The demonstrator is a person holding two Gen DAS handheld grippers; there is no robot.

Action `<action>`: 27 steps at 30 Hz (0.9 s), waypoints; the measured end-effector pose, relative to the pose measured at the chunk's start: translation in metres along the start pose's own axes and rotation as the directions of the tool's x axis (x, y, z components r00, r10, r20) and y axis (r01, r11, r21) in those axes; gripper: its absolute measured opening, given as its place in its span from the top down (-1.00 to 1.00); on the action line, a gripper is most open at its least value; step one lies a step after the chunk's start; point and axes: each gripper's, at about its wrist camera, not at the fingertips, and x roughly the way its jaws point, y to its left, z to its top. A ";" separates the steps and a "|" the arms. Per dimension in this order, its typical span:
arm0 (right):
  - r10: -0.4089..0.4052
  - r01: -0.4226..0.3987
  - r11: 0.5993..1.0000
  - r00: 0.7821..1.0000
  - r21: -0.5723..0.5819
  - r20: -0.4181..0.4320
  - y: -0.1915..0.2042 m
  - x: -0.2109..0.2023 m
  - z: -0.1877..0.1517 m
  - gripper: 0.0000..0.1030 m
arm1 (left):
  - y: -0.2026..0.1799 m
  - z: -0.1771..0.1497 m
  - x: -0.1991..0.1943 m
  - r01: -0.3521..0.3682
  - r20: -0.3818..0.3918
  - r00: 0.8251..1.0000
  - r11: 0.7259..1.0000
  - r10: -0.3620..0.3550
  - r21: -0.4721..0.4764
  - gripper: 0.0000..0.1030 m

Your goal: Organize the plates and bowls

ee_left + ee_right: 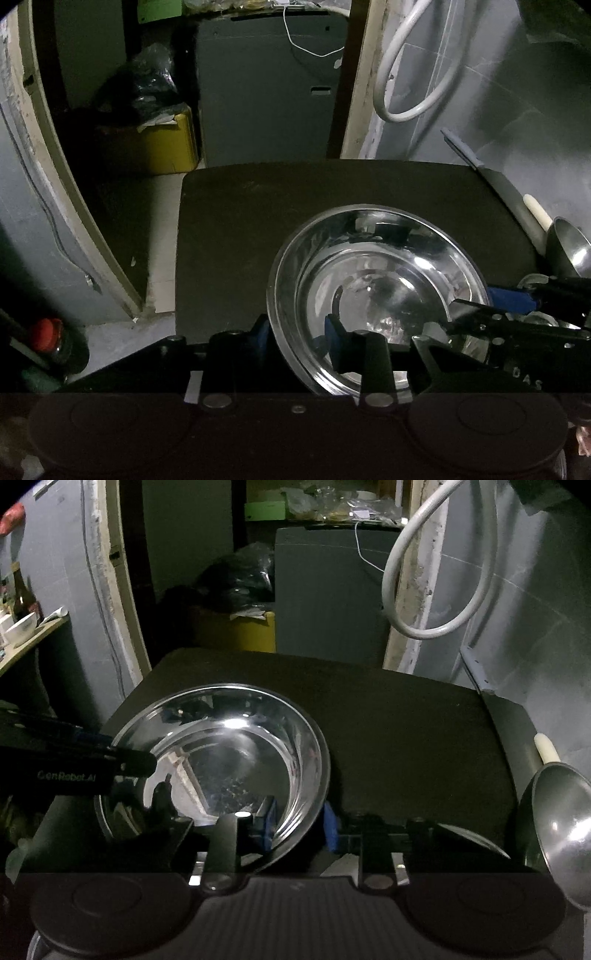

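Steel bowl (376,295) sits on a dark tabletop (236,236), caught from both sides: at left, the left gripper (299,339) has its blue pads straddling the near rim, seemingly pinched onto it; at right, the right gripper (301,825) clamps the opposite edge the same way. A clean lift likely calls for both hands rising level together, steering clear of the ladle (557,827) beside it.

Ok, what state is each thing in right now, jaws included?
Steel bowl: upright, empty, on the table.
Left gripper: jaws straddle the bowl's rim; contact unclear.
Right gripper: jaws straddle the rim too; contact unclear.
Ladle: resting at the table's right edge, not held.
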 end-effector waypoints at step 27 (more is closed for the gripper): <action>0.078 -0.082 0.997 0.982 0.014 0.174 0.000 -0.086 -0.025 0.55 | -0.009 -0.037 -0.071 0.014 0.113 0.993 1.000 -0.014 -0.001 0.35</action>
